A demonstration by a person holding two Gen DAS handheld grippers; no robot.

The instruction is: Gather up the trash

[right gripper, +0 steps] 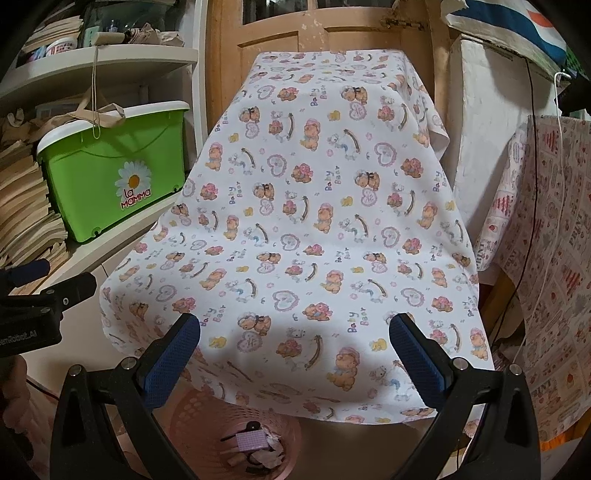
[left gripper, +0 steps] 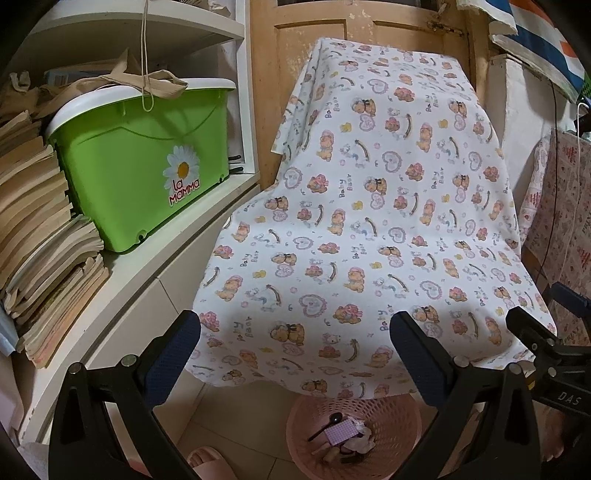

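Observation:
A pink mesh waste basket (left gripper: pixel 391 413) (right gripper: pixel 192 417) stands on the floor below the table's near edge. Inside it lie a small purple checked box (left gripper: pixel 341 432) (right gripper: pixel 251 441), a black plastic spoon (left gripper: pixel 325 426), crumpled paper and other scraps. The table is covered by a white bear-print cloth (left gripper: pixel 369 206) (right gripper: pixel 314 221), and nothing lies on it. My left gripper (left gripper: pixel 295 325) hovers open above the cloth's near edge, with nothing between its fingers. My right gripper (right gripper: pixel 295 328) is likewise open and holds nothing. Each gripper shows at the edge of the other's view.
A green lidded tub (left gripper: pixel 144 166) (right gripper: pixel 110 166) sits on a white shelf unit at the left, beside stacks of paper (left gripper: pixel 37 229). A wooden door (left gripper: pixel 369 26) stands behind the table. Patterned cloth (right gripper: pixel 546 277) hangs at the right. A pink slipper (left gripper: pixel 207 461) rests on the tiled floor.

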